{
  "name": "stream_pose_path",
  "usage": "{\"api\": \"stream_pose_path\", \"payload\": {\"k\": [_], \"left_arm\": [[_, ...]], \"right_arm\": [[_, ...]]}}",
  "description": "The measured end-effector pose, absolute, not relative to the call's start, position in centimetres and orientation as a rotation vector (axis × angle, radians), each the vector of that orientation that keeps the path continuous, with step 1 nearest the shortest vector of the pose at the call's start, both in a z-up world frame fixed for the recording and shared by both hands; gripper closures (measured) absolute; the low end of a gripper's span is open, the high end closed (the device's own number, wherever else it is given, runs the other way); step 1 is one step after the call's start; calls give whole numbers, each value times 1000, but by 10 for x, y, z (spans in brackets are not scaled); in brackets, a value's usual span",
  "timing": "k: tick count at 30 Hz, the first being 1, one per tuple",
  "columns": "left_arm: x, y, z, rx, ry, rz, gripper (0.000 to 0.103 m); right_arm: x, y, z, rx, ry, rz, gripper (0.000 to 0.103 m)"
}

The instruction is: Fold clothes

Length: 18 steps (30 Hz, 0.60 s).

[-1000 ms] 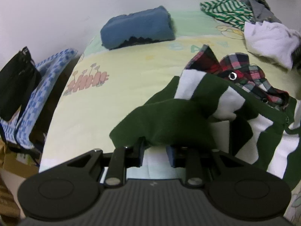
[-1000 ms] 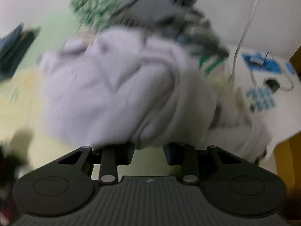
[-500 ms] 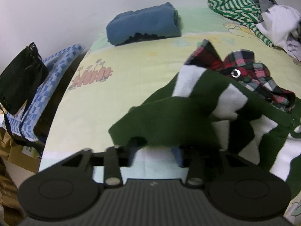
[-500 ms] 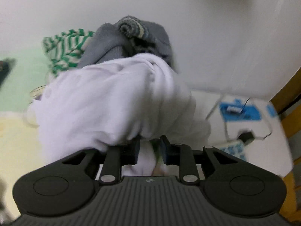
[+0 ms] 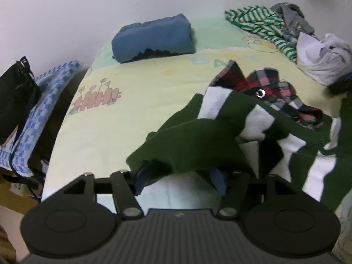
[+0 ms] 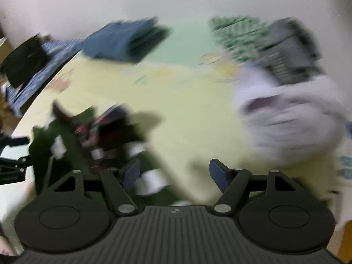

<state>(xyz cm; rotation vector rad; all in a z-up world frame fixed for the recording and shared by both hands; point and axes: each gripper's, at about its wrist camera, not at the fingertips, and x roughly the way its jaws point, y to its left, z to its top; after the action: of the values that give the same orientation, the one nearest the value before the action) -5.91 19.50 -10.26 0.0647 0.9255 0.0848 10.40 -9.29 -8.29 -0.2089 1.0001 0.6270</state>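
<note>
Green-and-white striped shirt (image 5: 220, 132) crumpled lower right on the bed (image 5: 132, 110), over a plaid garment (image 5: 268, 88). Left gripper (image 5: 180, 176) fingers spread under its limp hem; right gripper (image 6: 175, 171) released, empty. Soft, light, floppy: best pinched at hem corners.

Bed (image 5: 136, 118), yellow cartoon sheet: folded blue garment (image 5: 153, 38), green-white striped top (image 5: 220, 136), white garment (image 5: 321, 63).

A folded garment (image 5: 151, 38) lies behind the striped shirt (image 5: 231, 140), with a clothes heap (image 5: 286, 35) to its right.
</note>
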Motion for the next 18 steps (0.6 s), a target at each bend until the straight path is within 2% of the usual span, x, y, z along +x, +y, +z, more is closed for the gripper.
{"api": "stream_pose_path", "payload": {"k": [3, 6, 7, 8, 9, 10, 11, 14, 15, 17, 18], "left_arm": [[-64, 197, -100, 61, 919, 53, 28], [-70, 197, -102, 61, 914, 22, 18], [-71, 197, -104, 59, 920, 12, 17], [-71, 196, -107, 56, 926, 2, 17], [-69, 196, -109, 47, 930, -5, 18], [-66, 197, -110, 36, 933, -12, 19], [-63, 197, -112, 25, 936, -20, 19], [-54, 197, -116, -8, 945, -41, 19], [-51, 197, -118, -18, 948, -48, 19], [-45, 198, -121, -40, 953, -62, 18], [-42, 198, -122, -51, 956, -70, 18]], "right_arm": [[102, -65, -107, -195, 1053, 683, 31], [97, -50, -120, -223, 1042, 686, 32], [95, -46, -123, -236, 1034, 680, 49], [93, -46, -123, -246, 1024, 655, 80], [92, -50, -121, -227, 1027, 642, 87], [95, -56, -117, -177, 1021, 636, 90], [97, -62, -113, -129, 1012, 629, 100], [98, -75, -103, -95, 955, 590, 102], [98, -79, -101, -93, 938, 575, 97], [101, -81, -105, -105, 954, 564, 78], [103, -81, -108, -107, 965, 562, 74]]}}
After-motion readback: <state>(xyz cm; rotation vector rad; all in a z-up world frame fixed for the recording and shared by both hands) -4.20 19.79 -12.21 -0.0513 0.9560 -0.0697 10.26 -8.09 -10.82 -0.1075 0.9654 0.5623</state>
